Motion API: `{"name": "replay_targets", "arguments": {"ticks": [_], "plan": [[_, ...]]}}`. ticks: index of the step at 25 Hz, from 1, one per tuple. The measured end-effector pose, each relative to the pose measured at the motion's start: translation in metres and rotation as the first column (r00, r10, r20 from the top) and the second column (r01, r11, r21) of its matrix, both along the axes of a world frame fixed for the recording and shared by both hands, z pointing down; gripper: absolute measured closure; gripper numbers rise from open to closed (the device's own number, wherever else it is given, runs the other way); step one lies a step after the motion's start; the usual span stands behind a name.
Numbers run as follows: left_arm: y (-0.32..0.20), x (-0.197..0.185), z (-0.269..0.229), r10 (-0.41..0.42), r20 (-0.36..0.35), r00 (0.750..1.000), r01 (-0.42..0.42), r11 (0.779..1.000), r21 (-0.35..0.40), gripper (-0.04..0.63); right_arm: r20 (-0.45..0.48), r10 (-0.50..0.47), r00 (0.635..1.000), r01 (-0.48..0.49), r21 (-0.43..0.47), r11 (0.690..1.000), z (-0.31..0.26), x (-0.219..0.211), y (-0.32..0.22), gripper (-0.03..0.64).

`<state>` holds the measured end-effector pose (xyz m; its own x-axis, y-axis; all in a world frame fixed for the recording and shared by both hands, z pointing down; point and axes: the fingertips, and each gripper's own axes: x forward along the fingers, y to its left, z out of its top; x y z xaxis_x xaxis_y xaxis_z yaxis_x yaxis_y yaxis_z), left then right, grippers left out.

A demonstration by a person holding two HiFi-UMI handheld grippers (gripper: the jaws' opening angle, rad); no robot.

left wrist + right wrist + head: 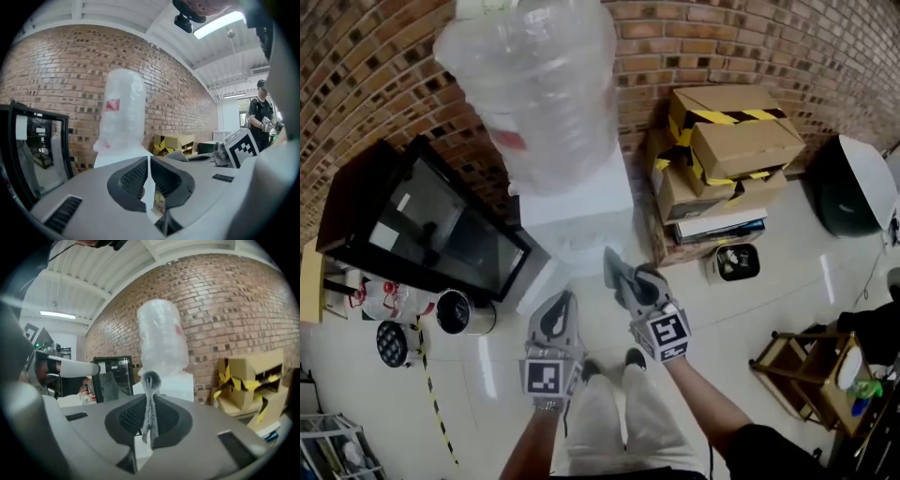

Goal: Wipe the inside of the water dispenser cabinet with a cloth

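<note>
R gripper [149, 414] is clamped on a grey cloth [150, 379]. The fabric is pinched flat between the pads, and a small folded loop stands above the tips. L gripper [149, 176] has its jaws drawn together w/ nothing between them.

Both sit low centre of the head view. They point at the white water dispenser [577, 220], centre frame under the big clear bottle [539, 84], near it but not touching. The cabinet is the lower part of the dispenser. It's mostly hidden from above, so can't tell if the door is open; the pale panel at its lower left may be that door.

A black glass-fronted unit [422, 225] stands at mid left. Cardboard boxes [731, 141] are stacked at upper right against the brick wall.

Handling: the cloth looks thin, soft, light and limp, prob. microfibre. It'll droop and bunch, so little of it will meet a surface as held now. Better to grip a thick fold near the middle, leaving a broad flap free to drag over the cabinet walls. Not fragile and not slippery in ribbed pads.
</note>
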<state>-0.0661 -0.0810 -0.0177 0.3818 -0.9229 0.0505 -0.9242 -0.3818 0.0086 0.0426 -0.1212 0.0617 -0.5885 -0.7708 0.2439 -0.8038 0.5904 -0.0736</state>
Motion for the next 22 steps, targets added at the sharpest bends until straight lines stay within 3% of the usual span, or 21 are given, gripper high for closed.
{"name": "replay_targets", "arguments": {"ticks": [5,9,14,22], "plan": [[0.014,0.018,-0.121,-0.025,-0.029,0.999,0.027,0.997,0.067,0.574,0.033,0.016,0.999,-0.017,0.027,0.999,-0.122,0.005,0.016,0.594],[0.032,0.022,-0.172,-0.040,-0.033,0.999,0.043,0.994,0.105,0.574,0.064,0.025,0.998,-0.029,0.050,0.998,-0.175,0.011,0.029,0.594],[0.074,0.017,-0.191,-0.026,-0.044,0.999,0.030,0.995,0.097,0.574,0.070,0.033,0.997,-0.035,0.021,0.999,-0.204,0.010,0.073,0.594],[0.161,-0.005,-0.206,0.033,-0.077,0.996,-0.024,0.993,0.113,0.574,0.071,0.099,0.992,-0.104,0.059,0.993,-0.249,-0.019,0.178,0.594]]}}
